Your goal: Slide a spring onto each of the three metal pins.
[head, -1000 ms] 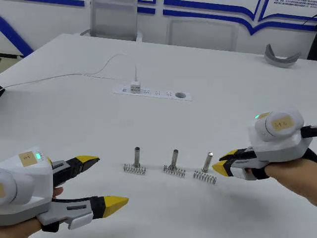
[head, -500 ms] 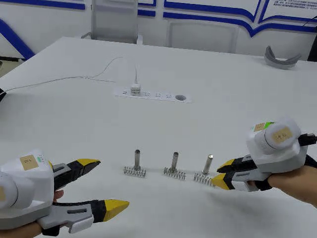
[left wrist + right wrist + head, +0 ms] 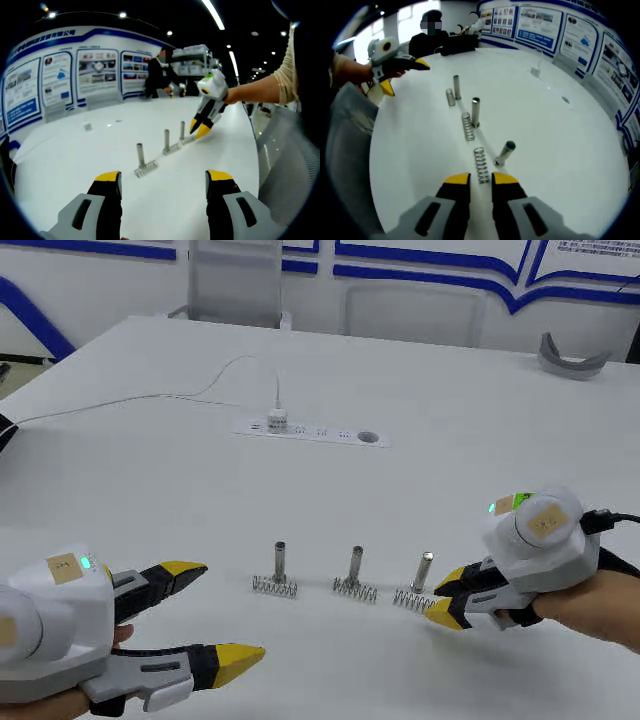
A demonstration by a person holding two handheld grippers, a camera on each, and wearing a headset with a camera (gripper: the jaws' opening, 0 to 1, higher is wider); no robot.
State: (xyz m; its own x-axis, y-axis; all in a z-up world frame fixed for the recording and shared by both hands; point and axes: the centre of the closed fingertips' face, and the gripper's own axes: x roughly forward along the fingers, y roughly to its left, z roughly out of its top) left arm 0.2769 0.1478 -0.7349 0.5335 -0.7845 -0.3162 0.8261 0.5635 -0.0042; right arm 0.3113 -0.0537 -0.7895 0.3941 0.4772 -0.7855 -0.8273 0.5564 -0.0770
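Observation:
Three upright metal pins stand in a row on the white table: left pin, middle pin, right pin. A spring lies flat in front of each: left spring, middle spring, right spring. My right gripper is low at the right spring's right end. In the right gripper view that spring has its near end between the narrowly parted jaws of the right gripper, with the right pin just beyond. My left gripper is wide open and holds nothing, left of the row.
A white power strip with a plugged-in white adapter and cable lies mid-table. A grey curved object sits at the far right, a chair behind the table. People stand beyond the table's end in both gripper views.
My right gripper has dropped lower and edged left, bringing its tips down to the right spring's end. The left gripper has hardly moved.

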